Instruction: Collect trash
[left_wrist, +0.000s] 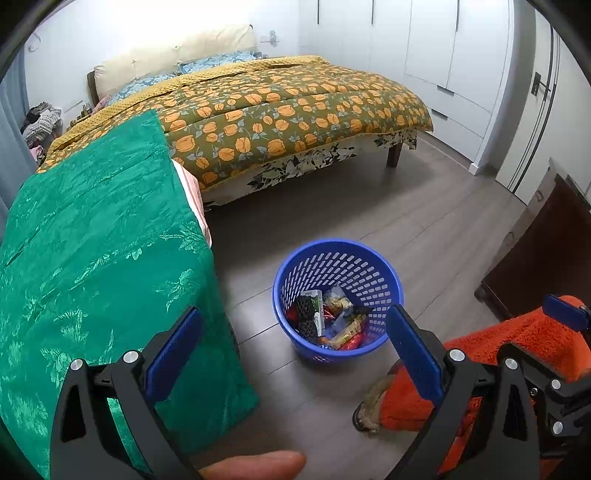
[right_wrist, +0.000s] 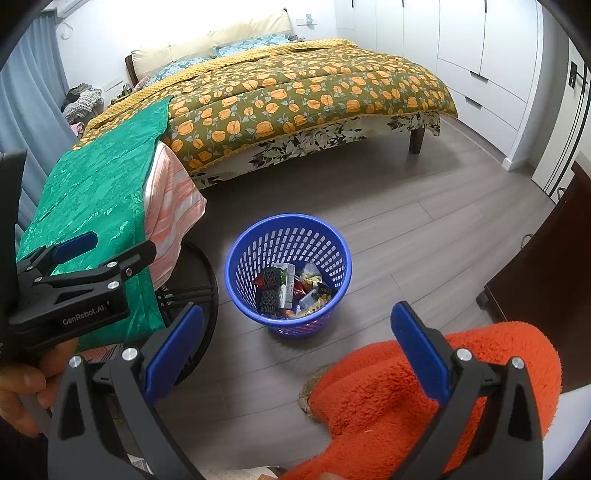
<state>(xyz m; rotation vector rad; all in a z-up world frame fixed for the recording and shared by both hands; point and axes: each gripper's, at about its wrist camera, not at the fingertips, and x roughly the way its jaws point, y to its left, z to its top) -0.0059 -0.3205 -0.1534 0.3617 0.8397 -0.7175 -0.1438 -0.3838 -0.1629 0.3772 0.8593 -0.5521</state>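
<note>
Blue basket (left_wrist: 338, 266) on the floor already holds wrappers, both hand-held grippers (left_wrist: 295, 350) (right_wrist: 295, 350) hang open and empty, so probably hunting leftover trash next.

Bright, even indoor light, wall glare above the bed (left_wrist: 280, 110), sharp focus, strong fisheye bending and dark corners.

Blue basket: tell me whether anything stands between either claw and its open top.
Nothing visible does. The blue basket stands on bare floor, wrappers inside, top uncovered. The left claw and right claw are both open and empty, with only floor before them. The green cloth hangs to the left, the orange fleece to the right.
</note>
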